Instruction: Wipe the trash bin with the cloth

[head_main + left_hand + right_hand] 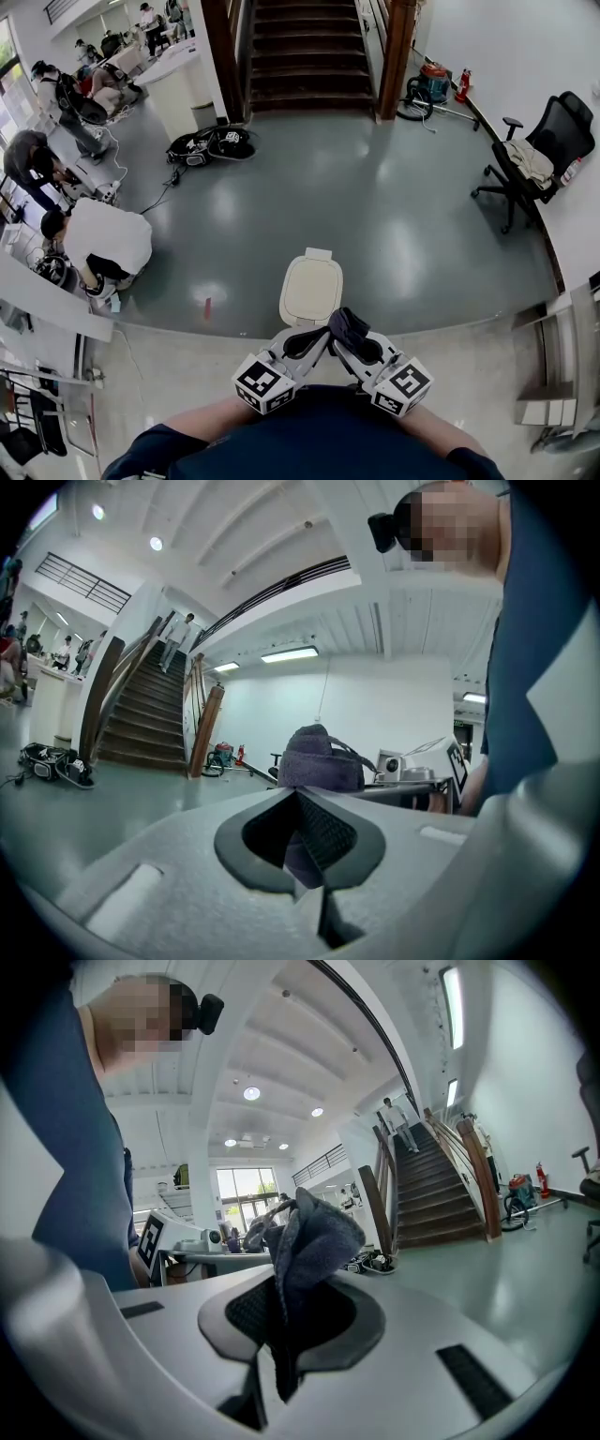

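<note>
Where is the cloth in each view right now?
Head view: low centre, cloth just below the trash bin.
Left gripper view: cloth bunched at centre.
Right gripper view: centre, clamped by the right gripper.
Shared landmark: the staircase.

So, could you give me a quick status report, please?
Left hand-held gripper and right hand-held gripper both shut on the cloth. Trash bin on the floor ahead, untouched. Nothing in the way.
</note>
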`<state>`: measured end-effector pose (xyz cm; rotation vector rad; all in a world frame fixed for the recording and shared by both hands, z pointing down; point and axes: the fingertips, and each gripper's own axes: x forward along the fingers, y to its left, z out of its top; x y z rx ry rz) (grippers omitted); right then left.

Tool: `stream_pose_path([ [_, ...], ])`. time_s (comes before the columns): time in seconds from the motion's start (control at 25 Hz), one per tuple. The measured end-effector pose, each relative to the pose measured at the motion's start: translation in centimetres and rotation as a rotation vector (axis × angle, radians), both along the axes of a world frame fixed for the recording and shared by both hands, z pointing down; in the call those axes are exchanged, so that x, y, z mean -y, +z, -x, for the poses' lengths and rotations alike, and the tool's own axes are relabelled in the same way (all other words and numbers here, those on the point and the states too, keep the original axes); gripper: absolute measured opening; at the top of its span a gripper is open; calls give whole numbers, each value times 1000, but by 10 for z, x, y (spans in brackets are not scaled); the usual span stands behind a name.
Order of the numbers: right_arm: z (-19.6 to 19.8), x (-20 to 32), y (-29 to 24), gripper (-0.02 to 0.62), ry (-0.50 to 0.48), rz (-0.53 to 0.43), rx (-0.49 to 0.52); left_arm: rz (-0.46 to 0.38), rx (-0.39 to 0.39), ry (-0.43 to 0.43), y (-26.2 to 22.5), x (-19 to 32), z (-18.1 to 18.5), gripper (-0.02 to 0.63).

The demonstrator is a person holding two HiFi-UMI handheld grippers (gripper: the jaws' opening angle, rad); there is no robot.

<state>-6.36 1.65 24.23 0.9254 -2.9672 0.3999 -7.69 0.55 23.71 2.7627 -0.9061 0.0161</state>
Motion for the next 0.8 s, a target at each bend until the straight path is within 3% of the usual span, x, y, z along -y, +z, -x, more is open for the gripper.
stream_pose_path([
  [0.8, -1, 6, 4, 61, 0, 14, -5, 9, 9, -6, 3, 5, -1, 3],
])
